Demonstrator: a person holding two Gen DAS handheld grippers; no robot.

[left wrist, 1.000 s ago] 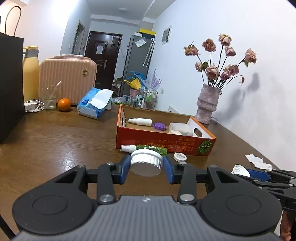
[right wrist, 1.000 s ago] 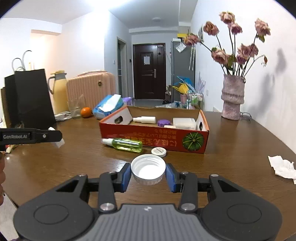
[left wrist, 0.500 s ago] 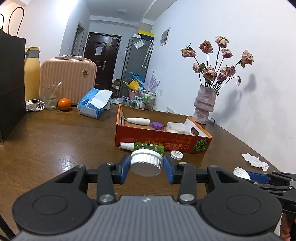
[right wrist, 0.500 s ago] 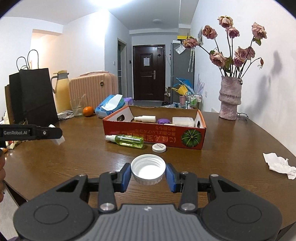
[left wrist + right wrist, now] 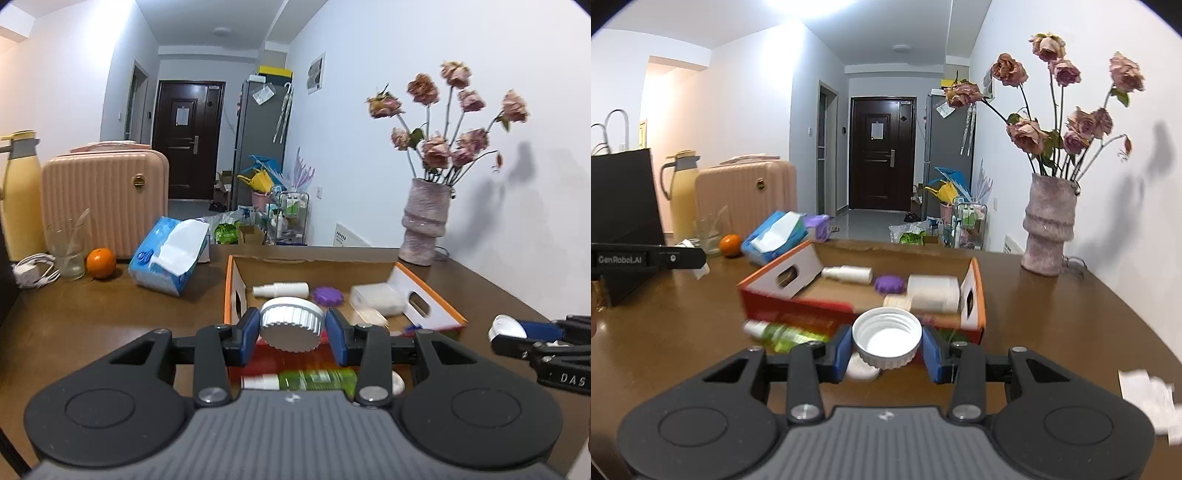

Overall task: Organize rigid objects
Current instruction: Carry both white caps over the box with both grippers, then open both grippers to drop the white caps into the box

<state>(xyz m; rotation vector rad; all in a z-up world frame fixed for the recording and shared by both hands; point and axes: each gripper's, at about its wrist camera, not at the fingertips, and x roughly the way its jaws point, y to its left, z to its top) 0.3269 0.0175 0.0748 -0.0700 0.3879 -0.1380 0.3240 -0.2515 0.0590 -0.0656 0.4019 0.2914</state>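
My left gripper (image 5: 291,325) is shut on a white ribbed cap (image 5: 290,323), top side up, raised over the near wall of the orange cardboard box (image 5: 229,288). My right gripper (image 5: 886,345) is shut on a second white cap (image 5: 886,341), open side up, just short of the box (image 5: 798,306). The box holds a white spray bottle (image 5: 846,274), a purple lid (image 5: 889,283) and a white case (image 5: 933,291). A green spray bottle (image 5: 317,380) and a small white lid (image 5: 862,369) lie on the table in front of the box.
A vase of dried roses (image 5: 1048,229) stands at the back right. A tissue pack (image 5: 168,254), an orange (image 5: 100,262), a glass (image 5: 68,254), a pink case (image 5: 105,199) and a yellow flask (image 5: 18,199) stand at the back left. Crumpled paper (image 5: 1145,391) lies at the right.
Both grippers have moved forward and risen toward the box, each still holding its cap. The left cap now hangs over the box's near wall.
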